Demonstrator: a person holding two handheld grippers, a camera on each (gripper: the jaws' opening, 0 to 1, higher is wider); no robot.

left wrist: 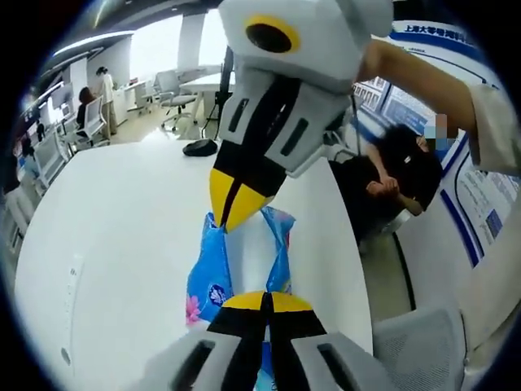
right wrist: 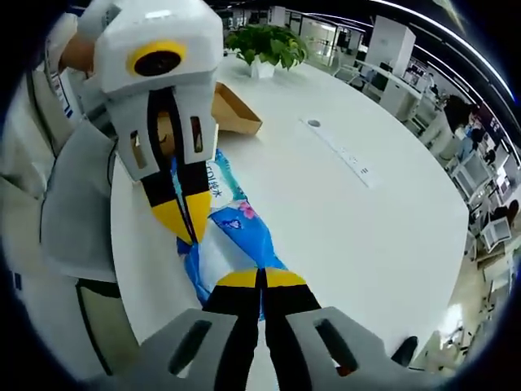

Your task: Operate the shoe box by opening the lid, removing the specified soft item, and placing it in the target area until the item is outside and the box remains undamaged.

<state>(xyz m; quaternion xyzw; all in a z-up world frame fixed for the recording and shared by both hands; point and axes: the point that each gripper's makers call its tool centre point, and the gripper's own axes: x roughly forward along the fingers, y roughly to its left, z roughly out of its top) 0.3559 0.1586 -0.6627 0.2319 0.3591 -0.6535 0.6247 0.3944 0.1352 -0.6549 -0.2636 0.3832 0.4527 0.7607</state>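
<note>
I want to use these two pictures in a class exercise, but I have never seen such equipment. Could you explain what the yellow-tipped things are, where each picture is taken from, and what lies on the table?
A person holds two hand-held grippers; each carries a camera looking along its own jaws. In the left gripper view, the left gripper rises from the bottom and the right gripper faces it. The right gripper view mirrors this: right gripper below, left gripper opposite. Both have their jaws shut on opposite ends of a blue tissue pack, holding it over a white table. Behind sit an open cardboard shoe box and a potted plant.
</note>
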